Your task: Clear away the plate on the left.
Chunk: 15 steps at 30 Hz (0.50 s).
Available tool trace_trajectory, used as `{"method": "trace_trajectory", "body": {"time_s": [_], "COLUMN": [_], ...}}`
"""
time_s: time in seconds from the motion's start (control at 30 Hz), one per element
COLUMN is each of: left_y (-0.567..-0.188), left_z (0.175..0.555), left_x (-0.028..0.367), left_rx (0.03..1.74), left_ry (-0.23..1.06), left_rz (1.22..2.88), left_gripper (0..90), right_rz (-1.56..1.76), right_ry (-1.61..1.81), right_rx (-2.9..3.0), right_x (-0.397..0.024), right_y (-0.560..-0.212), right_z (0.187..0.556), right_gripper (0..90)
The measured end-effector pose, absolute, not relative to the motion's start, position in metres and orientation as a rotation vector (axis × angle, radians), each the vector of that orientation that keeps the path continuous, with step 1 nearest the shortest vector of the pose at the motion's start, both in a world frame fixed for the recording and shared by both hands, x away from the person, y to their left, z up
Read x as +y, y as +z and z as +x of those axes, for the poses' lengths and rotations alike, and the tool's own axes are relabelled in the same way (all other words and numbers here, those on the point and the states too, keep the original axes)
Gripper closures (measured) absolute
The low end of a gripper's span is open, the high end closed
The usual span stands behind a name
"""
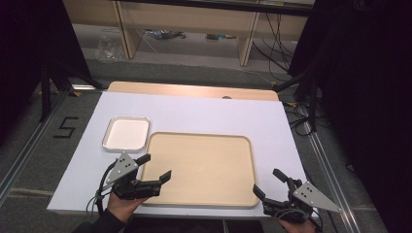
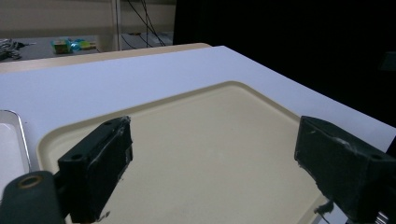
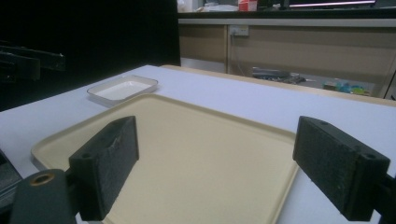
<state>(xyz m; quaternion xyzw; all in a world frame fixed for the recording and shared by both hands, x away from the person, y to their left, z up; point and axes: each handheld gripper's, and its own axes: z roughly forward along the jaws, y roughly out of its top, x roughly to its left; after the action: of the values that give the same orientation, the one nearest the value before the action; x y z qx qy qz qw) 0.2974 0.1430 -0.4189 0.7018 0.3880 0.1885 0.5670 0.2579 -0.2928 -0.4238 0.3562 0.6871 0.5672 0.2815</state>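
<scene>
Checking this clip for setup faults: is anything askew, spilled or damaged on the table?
Nothing stands out. The beige tray lies flat and square on the white sheet, the small white dish sits apart at its far-left corner, and both are bare. No spill or damage shows.

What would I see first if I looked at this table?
First the big beige tray in the middle of the white table, with nothing on it. Just past its far left corner sits a small white dish. At the near edge the left gripper and the right gripper both point at the tray, jaws wide open and holding nothing.
</scene>
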Motion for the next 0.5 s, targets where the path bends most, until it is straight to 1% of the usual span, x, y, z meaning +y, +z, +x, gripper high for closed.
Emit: {"method": "trace_trajectory", "body": {"time_s": [0.5], "left_y": [-0.4178], "left_z": [0.3025], "left_x": [0.149], "left_rx": [0.938], "left_ry": [0.483], "left_rz": [1.648], "left_gripper": [10.9], "right_rz": [0.938], "right_ry": [1.55], "right_rx": [1.821], "right_x": [-0.2914], "right_y": [-0.425], "right_z": [0.2595], "right_gripper": [15.1]}}
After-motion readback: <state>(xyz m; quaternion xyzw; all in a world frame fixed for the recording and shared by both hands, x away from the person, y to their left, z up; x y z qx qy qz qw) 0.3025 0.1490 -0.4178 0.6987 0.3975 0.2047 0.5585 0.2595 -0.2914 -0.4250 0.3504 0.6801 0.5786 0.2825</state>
